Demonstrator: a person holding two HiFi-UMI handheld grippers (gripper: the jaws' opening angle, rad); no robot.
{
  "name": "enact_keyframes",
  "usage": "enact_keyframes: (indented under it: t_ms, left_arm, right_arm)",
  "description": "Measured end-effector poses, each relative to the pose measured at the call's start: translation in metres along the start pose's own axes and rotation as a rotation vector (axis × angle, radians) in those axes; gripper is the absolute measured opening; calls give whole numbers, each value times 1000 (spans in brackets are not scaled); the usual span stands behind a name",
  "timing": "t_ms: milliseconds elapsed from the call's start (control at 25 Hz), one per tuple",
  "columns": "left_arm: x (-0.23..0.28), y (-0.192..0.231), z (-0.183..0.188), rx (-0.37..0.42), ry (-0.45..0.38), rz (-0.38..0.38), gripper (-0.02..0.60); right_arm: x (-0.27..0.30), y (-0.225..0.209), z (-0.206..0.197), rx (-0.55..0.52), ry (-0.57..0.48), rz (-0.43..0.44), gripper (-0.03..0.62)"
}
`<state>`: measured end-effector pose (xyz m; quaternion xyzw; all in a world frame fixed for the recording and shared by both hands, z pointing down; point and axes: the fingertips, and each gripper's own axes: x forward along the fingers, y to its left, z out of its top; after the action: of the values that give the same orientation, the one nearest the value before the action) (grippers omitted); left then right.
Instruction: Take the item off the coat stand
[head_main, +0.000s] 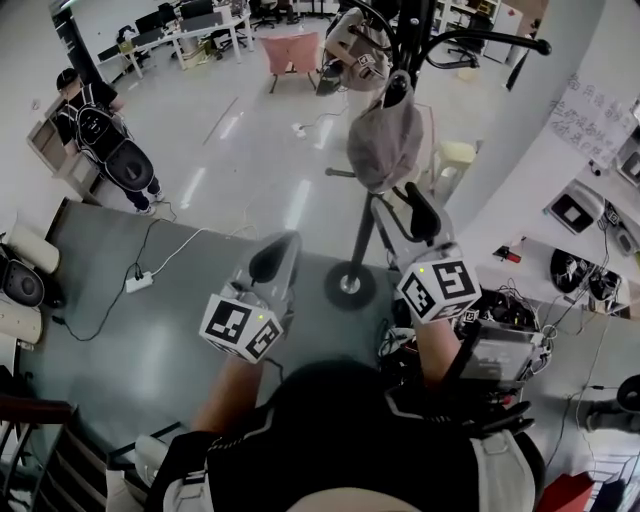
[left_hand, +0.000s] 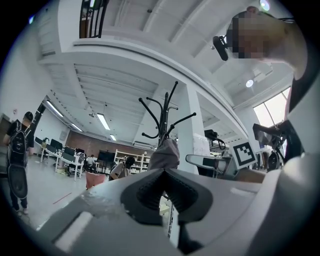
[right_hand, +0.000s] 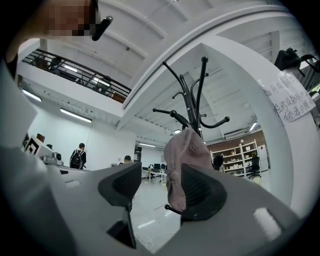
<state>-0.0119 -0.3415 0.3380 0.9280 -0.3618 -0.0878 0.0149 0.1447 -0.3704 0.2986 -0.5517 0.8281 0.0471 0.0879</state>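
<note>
Your head view cuts the black metal coat stand (head_main: 363, 235) off at the top edge, so its crown is out of sight. The limp grey-pink fabric cap (head_main: 385, 140) covers the hook it hangs on. In your right gripper view, the dark ribbed pad (right_hand: 200, 192) hides the cap's lower right side. The handwritten white paper sheet (right_hand: 290, 97) is too small to read.

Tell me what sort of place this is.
Probably an open-plan office or lab workspace. Desks with monitors stand across a glossy floor, storage shelves stand at the back, and a coat stand holds a hanging hat.
</note>
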Motion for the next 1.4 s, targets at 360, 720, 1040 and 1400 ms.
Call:
enact_keyframes:
  t_ms: [360,720,1040,1400]
  left_arm:
    - [18,10,-4,28,6,-3,17]
    - [23,18,-8,25,15,15,17]
    - [29,20,-5,26,16,30,17]
    - [26,24,-10,38,27,50,17]
  right_arm:
    - [24,-18,-9,3,6,1,262]
    - [46,-28,-21,0,17,-2,282]
    - [56,-35,-22,2,15,-1,267]
    - [62,-34,-23,-5,3,16,200]
